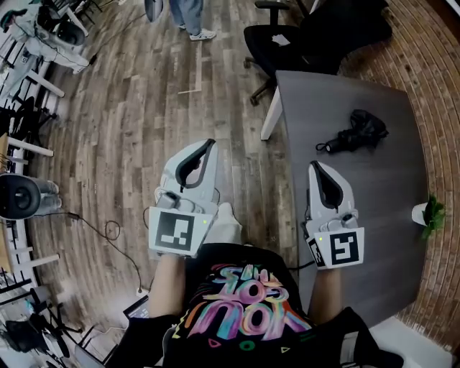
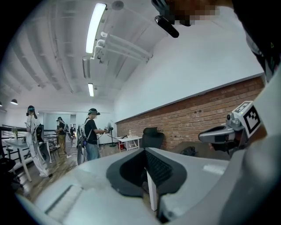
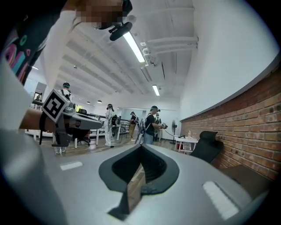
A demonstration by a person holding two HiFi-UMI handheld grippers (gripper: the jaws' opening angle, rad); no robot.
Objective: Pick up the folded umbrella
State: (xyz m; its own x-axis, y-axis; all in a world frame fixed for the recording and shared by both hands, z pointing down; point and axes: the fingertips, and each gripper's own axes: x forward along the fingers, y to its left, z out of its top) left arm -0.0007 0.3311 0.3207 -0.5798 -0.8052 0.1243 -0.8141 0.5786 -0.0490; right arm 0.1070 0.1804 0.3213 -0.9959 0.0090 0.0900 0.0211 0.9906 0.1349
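Note:
The folded black umbrella (image 1: 356, 133) lies on the grey table (image 1: 338, 100) toward its far right, handle pointing left; it appears as a small dark shape (image 2: 189, 151) in the left gripper view. My right gripper (image 1: 316, 166) hovers over the table's near left part, short of the umbrella, jaws shut and empty (image 3: 139, 165). Over the wooden floor, left of the table, my left gripper (image 1: 209, 143) is also shut with nothing in it (image 2: 147, 169). Both grippers point roughly level, away from me.
A black office chair (image 1: 287, 39) stands at the table's far end. A small plant in a white pot (image 1: 429, 213) sits at the table's right edge by the brick wall. A person's legs (image 1: 190, 18) stand farther off, and several people (image 3: 151, 123) work in the background.

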